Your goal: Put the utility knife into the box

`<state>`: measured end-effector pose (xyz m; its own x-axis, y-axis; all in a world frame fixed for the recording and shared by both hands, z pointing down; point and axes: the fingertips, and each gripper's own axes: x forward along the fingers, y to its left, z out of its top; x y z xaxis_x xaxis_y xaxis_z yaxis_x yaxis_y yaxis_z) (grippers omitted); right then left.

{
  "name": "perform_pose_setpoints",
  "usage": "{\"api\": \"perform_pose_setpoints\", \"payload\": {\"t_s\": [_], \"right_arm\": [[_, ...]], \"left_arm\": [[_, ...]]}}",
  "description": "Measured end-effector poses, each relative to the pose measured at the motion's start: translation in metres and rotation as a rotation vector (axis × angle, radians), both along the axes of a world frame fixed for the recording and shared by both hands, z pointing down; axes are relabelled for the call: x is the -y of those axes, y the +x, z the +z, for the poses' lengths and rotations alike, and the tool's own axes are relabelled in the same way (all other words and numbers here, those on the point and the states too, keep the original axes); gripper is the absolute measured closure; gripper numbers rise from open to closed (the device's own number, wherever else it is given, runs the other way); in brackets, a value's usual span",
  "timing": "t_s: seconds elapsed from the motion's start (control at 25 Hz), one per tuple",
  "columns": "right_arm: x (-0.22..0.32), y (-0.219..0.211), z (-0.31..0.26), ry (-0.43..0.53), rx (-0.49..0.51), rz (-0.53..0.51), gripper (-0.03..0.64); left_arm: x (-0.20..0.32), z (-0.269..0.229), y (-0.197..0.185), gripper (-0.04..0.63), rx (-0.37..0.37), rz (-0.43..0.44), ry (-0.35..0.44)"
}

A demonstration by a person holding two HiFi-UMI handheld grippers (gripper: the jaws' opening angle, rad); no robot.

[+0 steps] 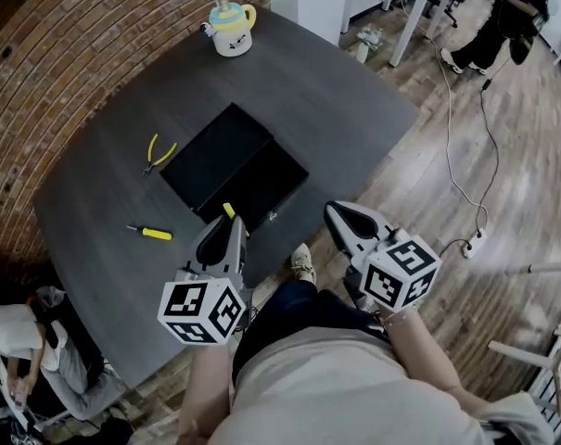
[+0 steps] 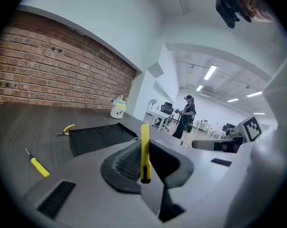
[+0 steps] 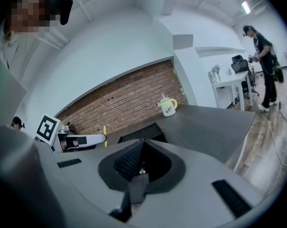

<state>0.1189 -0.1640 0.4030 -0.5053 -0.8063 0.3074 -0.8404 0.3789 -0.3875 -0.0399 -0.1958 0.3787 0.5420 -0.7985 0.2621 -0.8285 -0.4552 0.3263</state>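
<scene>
Two tools: the left tool (image 2: 144, 161) pinches the yellow utility knife (image 2: 144, 148) near the black box (image 1: 215, 151). The right tool (image 3: 139, 163) is pressed together, empty.

— Is there any word or number here that one can read?
— No, I find none. The cubes on the left gripper (image 1: 228, 217) and the right gripper (image 1: 338, 211) carry only black-and-white square patterns, not letters.

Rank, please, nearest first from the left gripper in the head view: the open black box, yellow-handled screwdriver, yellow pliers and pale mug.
1. Open black box, just ahead of left gripper.
2. Yellow-handled screwdriver, leftward.
3. Yellow pliers, left of box.
4. Pale mug, far edge.
</scene>
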Motion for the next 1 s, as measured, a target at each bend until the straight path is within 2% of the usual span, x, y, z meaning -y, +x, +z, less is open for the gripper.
{"api": "perform_pose_setpoints", "payload": {"t_s": [0.16,0.24,0.56,0.84,1.0], "right_arm": [[0.025,0.004,0.001,-0.014,-0.014,-0.032,0.609],[0.038,0.004,-0.001,-0.012,-0.012,-0.056,0.609],[0.08,-0.006,-0.001,-0.031,-0.016,-0.135,0.609],[0.107,-0.003,0.007,-0.046,-0.012,-0.138,0.609],[0.115,-0.002,0.009,-0.079,-0.023,-0.133,0.609]], "left_arm": [[0.024,0.01,0.005,0.529,0.004,-0.019,-0.029],[0.035,0.014,0.011,0.529,0.017,0.004,-0.048],[0.069,0.028,0.029,0.529,0.166,0.111,-0.068],[0.078,0.054,0.039,0.529,0.249,0.207,-0.134],[0.078,0.065,0.044,0.529,0.348,0.24,-0.142]]}}
